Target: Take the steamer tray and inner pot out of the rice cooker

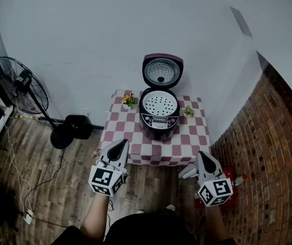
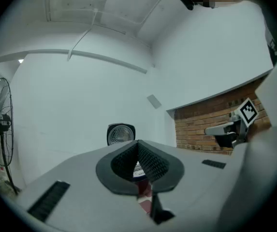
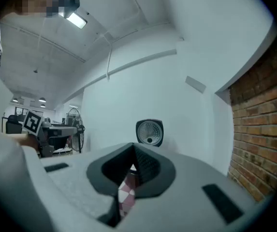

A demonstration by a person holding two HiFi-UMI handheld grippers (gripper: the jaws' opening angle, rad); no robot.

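Note:
A dark purple rice cooker (image 1: 159, 120) stands on a small table with a red-and-white checked cloth (image 1: 155, 147), its lid (image 1: 162, 71) raised upright. A white perforated steamer tray (image 1: 160, 104) sits in its top; the inner pot beneath is hidden. My left gripper (image 1: 119, 145) is shut and empty, held short of the table's front left edge. My right gripper (image 1: 204, 156) is shut and empty too, off the table's front right corner. Both gripper views look level at the raised lid (image 2: 120, 134) (image 3: 149, 132) over shut jaws.
Two small potted plants (image 1: 128, 100) (image 1: 188, 111) flank the cooker. A standing fan (image 1: 26, 91) and a black bin (image 1: 77, 126) stand at the left on the wooden floor. A white wall is behind the table, a brick wall (image 1: 268, 152) at the right.

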